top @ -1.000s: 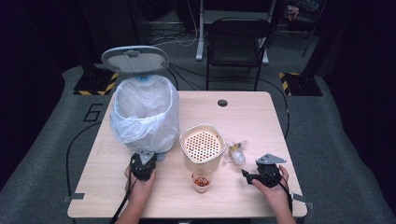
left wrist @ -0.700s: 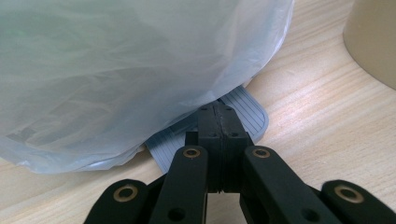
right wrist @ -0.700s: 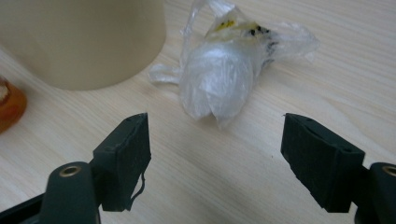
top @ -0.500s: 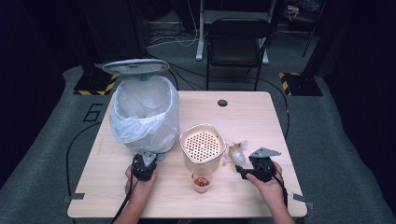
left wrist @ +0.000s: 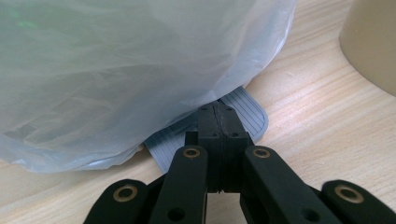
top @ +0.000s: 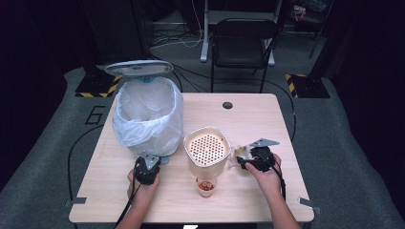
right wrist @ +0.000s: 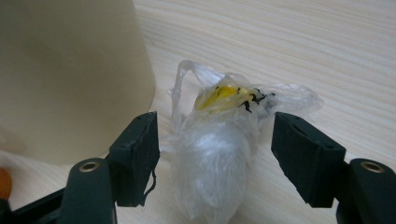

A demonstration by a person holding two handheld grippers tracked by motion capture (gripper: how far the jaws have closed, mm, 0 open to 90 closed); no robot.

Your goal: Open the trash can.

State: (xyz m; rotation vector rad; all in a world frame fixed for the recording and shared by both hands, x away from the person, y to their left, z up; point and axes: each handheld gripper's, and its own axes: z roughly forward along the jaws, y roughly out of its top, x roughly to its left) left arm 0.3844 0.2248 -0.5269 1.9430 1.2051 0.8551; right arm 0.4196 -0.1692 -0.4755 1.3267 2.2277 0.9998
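Closing the wide right tongs (right wrist: 215,154) squarely on the plastic wrapper (right wrist: 219,154) seems best; left tongs (left wrist: 219,126), shut empty, press the bin pedal (left wrist: 243,116).

The table (top: 267,119) is pale, matt wood-grain. On it, the bin's liner (left wrist: 116,65) is thin, translucent, softly glossy plastic film. The crumpled wrapper (right wrist: 219,154) beside the matt cream container (right wrist: 70,70) is clear, shiny plastic.

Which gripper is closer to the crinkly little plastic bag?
The right gripper. Its open jaws sit on either side of the crumpled plastic bag, beside the cream container. The left gripper is across that container, shut, pressing the bin's pedal.
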